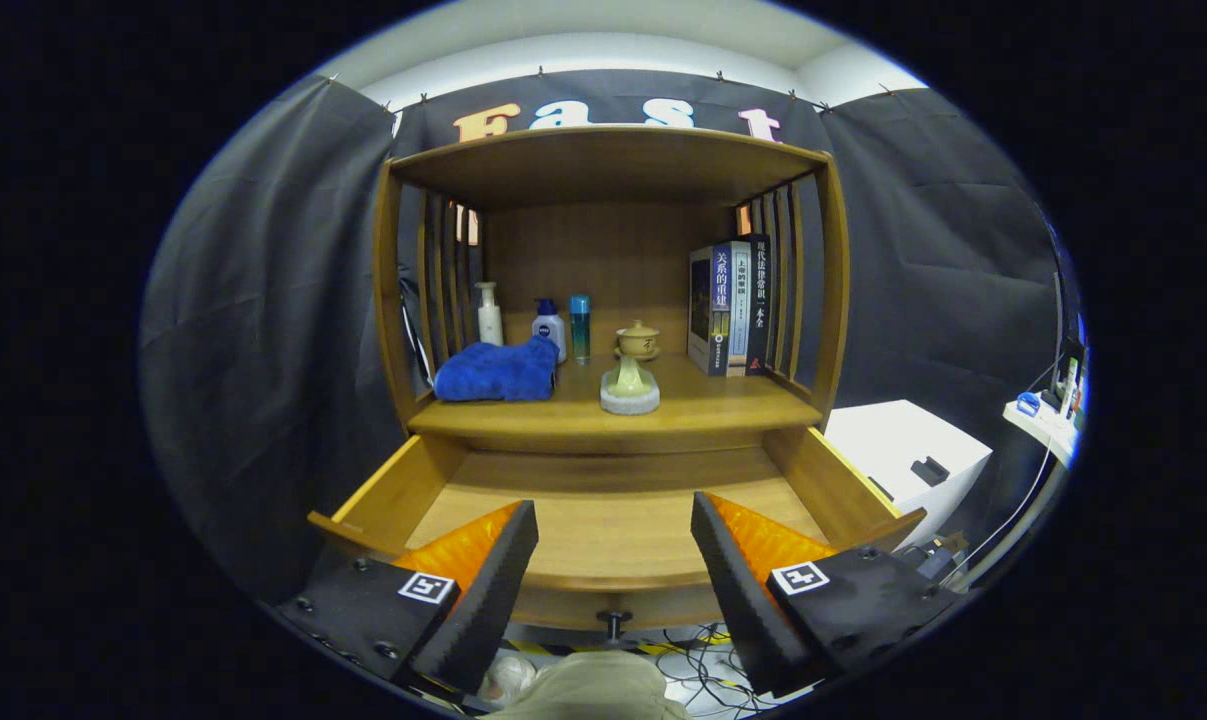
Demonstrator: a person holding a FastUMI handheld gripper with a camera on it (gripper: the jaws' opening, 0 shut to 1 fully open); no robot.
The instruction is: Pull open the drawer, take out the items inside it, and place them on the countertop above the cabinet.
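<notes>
Wood drawer pulled open, its floor bare. Tongs spread, gripping nothing, above drawer front. Blue towel, bottles, ceramic piece on surface.

The one camera rides on the gripper and looks forward and a little downward along its two spread fingers — from near the pulled-out drawer, facing the wooden cabinet straight on.
</notes>
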